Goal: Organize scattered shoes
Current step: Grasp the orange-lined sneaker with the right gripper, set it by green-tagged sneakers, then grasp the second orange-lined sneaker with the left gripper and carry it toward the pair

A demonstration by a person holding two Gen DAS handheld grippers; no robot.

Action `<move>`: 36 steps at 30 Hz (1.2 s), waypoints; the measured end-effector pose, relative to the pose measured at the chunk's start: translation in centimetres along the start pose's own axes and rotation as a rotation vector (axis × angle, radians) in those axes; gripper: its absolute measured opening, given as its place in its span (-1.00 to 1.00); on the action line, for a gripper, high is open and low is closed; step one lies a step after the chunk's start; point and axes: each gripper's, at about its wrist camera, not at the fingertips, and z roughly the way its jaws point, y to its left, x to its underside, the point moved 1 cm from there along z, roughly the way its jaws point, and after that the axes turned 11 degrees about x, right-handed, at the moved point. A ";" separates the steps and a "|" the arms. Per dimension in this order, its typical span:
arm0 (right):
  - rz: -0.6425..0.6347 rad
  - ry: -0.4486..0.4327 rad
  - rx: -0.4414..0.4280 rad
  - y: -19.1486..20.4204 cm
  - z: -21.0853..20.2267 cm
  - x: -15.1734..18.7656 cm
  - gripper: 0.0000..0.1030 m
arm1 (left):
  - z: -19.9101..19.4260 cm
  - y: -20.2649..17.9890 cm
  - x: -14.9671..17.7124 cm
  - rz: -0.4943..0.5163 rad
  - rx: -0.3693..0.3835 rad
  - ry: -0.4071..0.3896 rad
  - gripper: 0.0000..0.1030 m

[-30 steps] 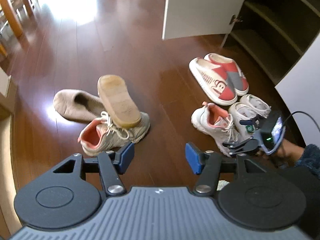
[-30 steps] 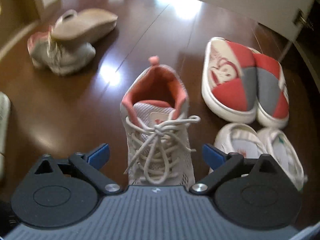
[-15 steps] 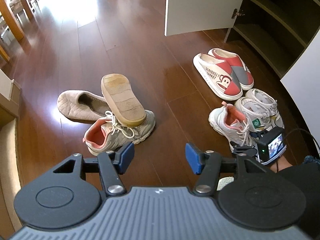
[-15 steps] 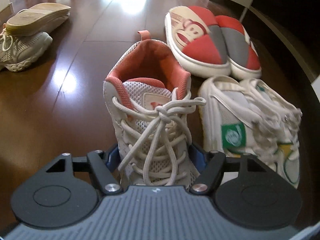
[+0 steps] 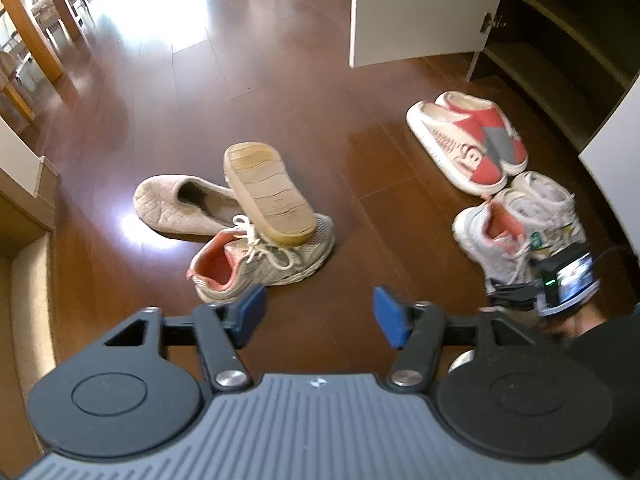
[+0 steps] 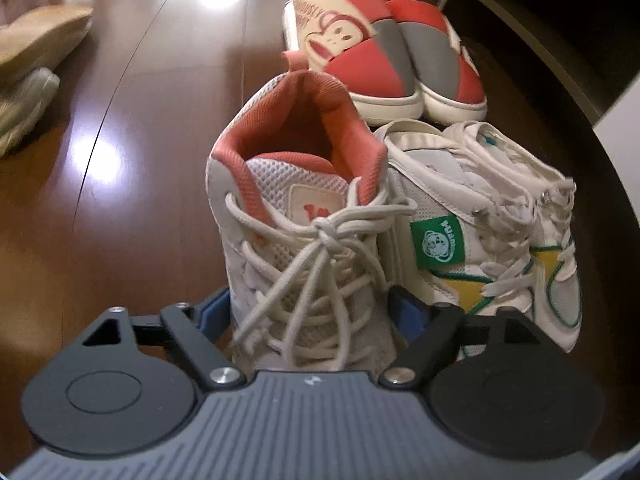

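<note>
Fingers of my right hand straddle the pink-lined sneaker and are spreading, pads just clear of its sides. It stands on the wooden floor, touching the white sneakers, with the red slippers beyond. My left fingers are opening on nothing, above the second pink-lined sneaker, which lies under a beige slipper.

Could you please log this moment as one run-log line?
right gripper: opening around pink-lined white mesh sneaker | placed beside green-tagged white sneaker | left gripper: opening, empty
</note>
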 end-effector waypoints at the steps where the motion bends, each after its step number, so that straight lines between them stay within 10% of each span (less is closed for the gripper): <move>1: 0.029 -0.019 -0.013 -0.9 -1.1 -0.3 0.70 | 0.5 0.2 0.2 0.015 -0.006 0.006 0.63; 10: 0.422 -0.354 -0.116 -13.1 -14.0 -10.8 0.91 | 10.0 4.6 2.3 0.205 0.052 0.098 0.62; 16: 0.526 -0.495 -0.245 -15.4 -18.3 -16.2 0.98 | 16.4 11.1 1.9 0.044 0.145 0.046 0.61; 25: 0.455 -0.376 -0.307 -10.2 -14.2 -16.4 0.97 | 25.9 17.2 -0.1 -0.125 0.187 0.235 0.60; 28: 0.466 -0.345 -0.288 -10.5 -13.6 -16.1 0.97 | 26.8 17.0 -0.1 -0.178 0.233 0.190 0.02; 32: 0.492 -0.371 -0.252 -11.9 -14.9 -15.3 0.97 | 24.5 14.7 1.1 0.018 0.231 0.147 -0.63; 36: 0.518 -0.454 -0.202 -14.5 -18.3 -13.4 0.97 | 19.7 12.4 3.7 0.122 0.271 0.170 -0.69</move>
